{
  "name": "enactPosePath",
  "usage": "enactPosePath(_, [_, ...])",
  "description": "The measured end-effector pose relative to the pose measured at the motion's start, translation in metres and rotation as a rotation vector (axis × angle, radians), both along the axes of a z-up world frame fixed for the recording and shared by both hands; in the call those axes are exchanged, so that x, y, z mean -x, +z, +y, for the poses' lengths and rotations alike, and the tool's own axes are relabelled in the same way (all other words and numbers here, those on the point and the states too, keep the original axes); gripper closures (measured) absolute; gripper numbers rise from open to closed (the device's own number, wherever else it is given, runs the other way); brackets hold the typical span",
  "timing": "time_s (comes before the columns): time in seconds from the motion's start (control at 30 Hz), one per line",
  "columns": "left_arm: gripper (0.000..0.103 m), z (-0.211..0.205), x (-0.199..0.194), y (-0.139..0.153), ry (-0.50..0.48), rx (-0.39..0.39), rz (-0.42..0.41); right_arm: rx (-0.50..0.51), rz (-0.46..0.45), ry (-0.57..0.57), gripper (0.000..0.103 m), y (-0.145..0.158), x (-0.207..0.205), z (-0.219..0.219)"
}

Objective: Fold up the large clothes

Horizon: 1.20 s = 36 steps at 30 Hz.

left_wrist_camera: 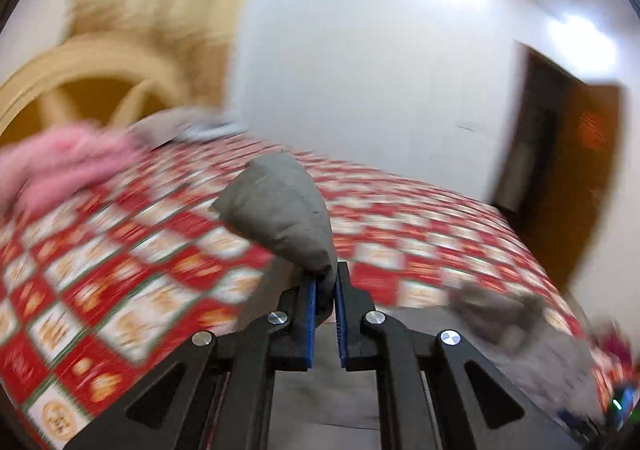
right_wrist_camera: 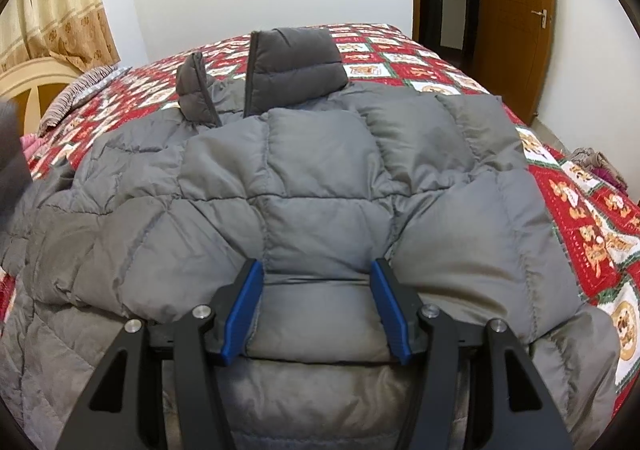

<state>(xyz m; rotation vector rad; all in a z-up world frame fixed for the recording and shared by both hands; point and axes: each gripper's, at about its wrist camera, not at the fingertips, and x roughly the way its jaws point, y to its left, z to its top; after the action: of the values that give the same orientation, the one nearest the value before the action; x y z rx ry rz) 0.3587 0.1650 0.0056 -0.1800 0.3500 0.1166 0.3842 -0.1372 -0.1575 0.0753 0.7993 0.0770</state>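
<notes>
Left gripper (left_wrist_camera: 326, 282): fingers closed on a puffed grey corner of the jacket (left_wrist_camera: 280, 209), which is lifted clear of the bed (left_wrist_camera: 120, 250); the view is heavily blurred. Right gripper (right_wrist_camera: 316, 306): fingers set partly apart astride a padded panel of the same grey quilted jacket; whether the pads press on it cannot be told.

The jacket is spread across the red patterned bedspread, collar (right_wrist_camera: 292, 69) standing at the far end, one side already laid over the body. A pink garment (left_wrist_camera: 60, 169) is noted at the bed's left edge. Judged progress: early to middle. One fold appears made; the lifted corner remains to be carried over, then the final halving and smoothing.
</notes>
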Motion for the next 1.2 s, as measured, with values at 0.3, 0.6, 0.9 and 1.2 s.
enactPosePath(0.3, [0.095,-0.179,-0.008,-0.038,-0.387,-0.182,0.068,-0.132,-0.024,-0.021,0.043,0.001,0.004,-0.018])
enactPosePath(0.6, [0.076,-0.225,-0.006,-0.119,-0.506,-0.275,0.369,-0.2,-0.026,-0.021,0.041,0.0,0.001,-0.025])
enactPosePath(0.9, [0.014,-0.163,0.077,-0.094,-0.447,-0.173,0.271,-0.208,-0.003,-0.003,0.032,0.008,0.009,-0.027])
enactPosePath(1.2, [0.014,-0.039,0.107,-0.095,-0.253,0.118,0.269,-0.241,-0.145,-0.02,0.01,0.063,0.049,-0.023])
